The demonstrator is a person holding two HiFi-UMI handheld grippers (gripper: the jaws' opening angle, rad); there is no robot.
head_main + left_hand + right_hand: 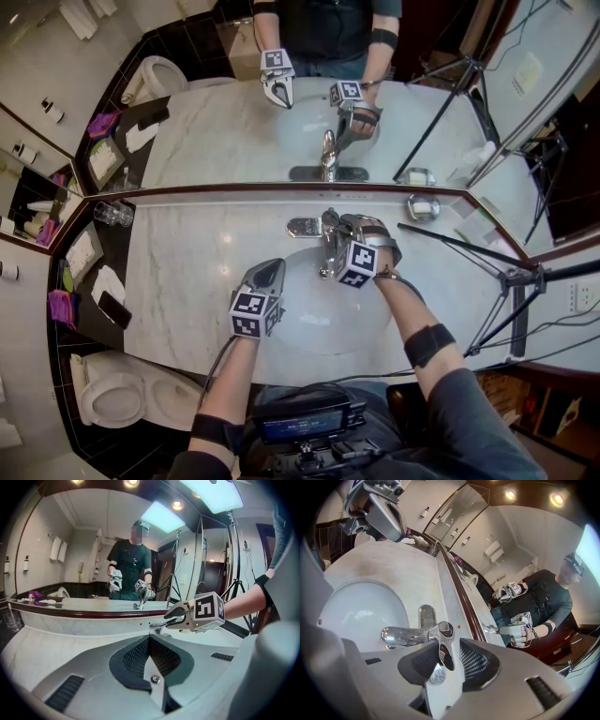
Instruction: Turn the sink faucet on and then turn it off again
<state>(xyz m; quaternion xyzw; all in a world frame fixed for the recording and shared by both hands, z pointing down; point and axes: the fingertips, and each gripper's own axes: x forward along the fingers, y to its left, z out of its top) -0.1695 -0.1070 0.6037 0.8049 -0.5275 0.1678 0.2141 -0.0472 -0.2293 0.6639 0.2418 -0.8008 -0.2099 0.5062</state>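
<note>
white marble table [178, 281], with an oval white basin [300, 323] sunk at its centre. chrome faucet [328, 251] on the basin's far rim; no water seen at the spout. right tool [445, 651] clamped on the slim chrome lever [443, 641]. left tool [149, 641] shut, empty, near-left over the basin. judged: turn-on step. next: lift the lever steadily, without slipping.

My head camera looks steeply down on the sink [309, 323] from high up. The camera on my left gripper [268, 272] sits low and faces the mirror [70, 564]. The one on my right gripper [336, 230] is very close to the faucet [412, 634], which all three see.
</note>
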